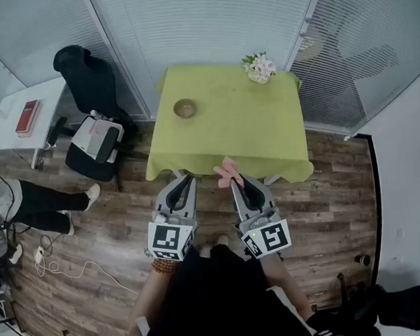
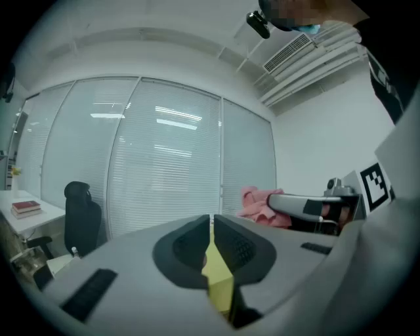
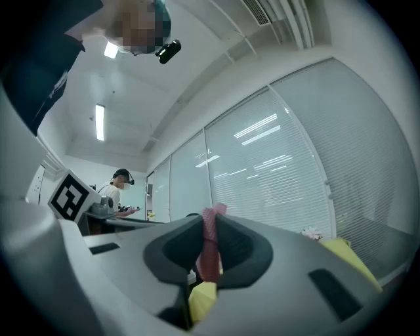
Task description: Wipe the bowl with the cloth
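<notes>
Pink cloth (image 1: 227,171), tan bowl (image 1: 184,108), lime-green surface (image 1: 250,126). Grey left claw (image 1: 185,181) and right claw (image 1: 236,182) carry black-and-white square markers (image 1: 171,240). The floor (image 1: 113,232) shows brown wood grain.

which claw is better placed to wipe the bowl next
Right, likely: the right claw grips the pink cloth; the left claw is shut and empty. The bowl sits ahead.

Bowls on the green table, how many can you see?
1: a small round brown bowl on the left part of the green-clothed table, apart from the white flower bunch at its far right corner.
</notes>
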Tool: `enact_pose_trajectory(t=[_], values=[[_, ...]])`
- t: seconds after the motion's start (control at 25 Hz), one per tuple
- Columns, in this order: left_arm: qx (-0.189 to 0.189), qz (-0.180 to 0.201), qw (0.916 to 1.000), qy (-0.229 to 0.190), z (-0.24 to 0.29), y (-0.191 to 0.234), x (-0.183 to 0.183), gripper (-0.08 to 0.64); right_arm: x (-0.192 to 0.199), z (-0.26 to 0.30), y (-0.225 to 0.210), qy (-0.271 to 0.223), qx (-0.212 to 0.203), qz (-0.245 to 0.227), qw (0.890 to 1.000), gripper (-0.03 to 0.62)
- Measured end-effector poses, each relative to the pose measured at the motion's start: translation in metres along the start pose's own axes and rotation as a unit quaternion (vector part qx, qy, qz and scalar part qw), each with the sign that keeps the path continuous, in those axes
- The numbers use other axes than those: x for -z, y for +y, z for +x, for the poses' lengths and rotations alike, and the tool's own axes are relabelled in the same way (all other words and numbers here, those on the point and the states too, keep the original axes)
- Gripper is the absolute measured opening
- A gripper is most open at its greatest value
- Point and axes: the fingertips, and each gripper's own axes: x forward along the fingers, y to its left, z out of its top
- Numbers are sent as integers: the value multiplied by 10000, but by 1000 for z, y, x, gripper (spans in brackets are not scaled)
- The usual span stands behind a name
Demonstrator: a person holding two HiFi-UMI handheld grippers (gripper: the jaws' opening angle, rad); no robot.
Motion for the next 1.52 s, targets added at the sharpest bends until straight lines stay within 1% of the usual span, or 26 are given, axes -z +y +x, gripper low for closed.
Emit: enact_pose_trajectory(t=[0.12,0.24,0.36,0.44,0.56,0.68,0.84,1.0,1.16,1.24,1.32,1.52], values=[[-65,-38,9999,77,10,5,11,26,9,4,-16,26,29,111,9999,38],[-119,-69,9998,135,17,15,22,26,19,11,-28,47,-56,290,9996,44],[-154,-142,9995,257,47,31,27,26,23,34,-55,132,-93,381,9991,49],[-162,-214,9991,323,69,48,31,26,26,55,-69,204,-91,341,9992,49],[-109,-289,9991,284,99,79,34,26,30,92,-79,303,-78,192,9993,51],[34,-331,9990,305,135,107,37,26,31,133,-92,469,-86,35,9989,51],[247,-358,9982,422,189,143,40,26,38,195,-119,737,-108,-112,9972,51],[290,-501,9964,619,221,194,56,28,57,261,-138,1002,-89,-85,9949,51],[297,-584,9942,850,242,244,76,28,77,325,-146,1178,-174,-205,9927,51],[256,-626,9930,971,248,265,86,28,88,353,-145,1268,-201,-156,9916,52],[204,-733,9909,1113,254,277,98,28,102,372,-146,1439,-311,-85,9891,52],[165,-961,9841,1486,295,294,132,28,154,414,-171,2015,-601,-176,9775,54]])
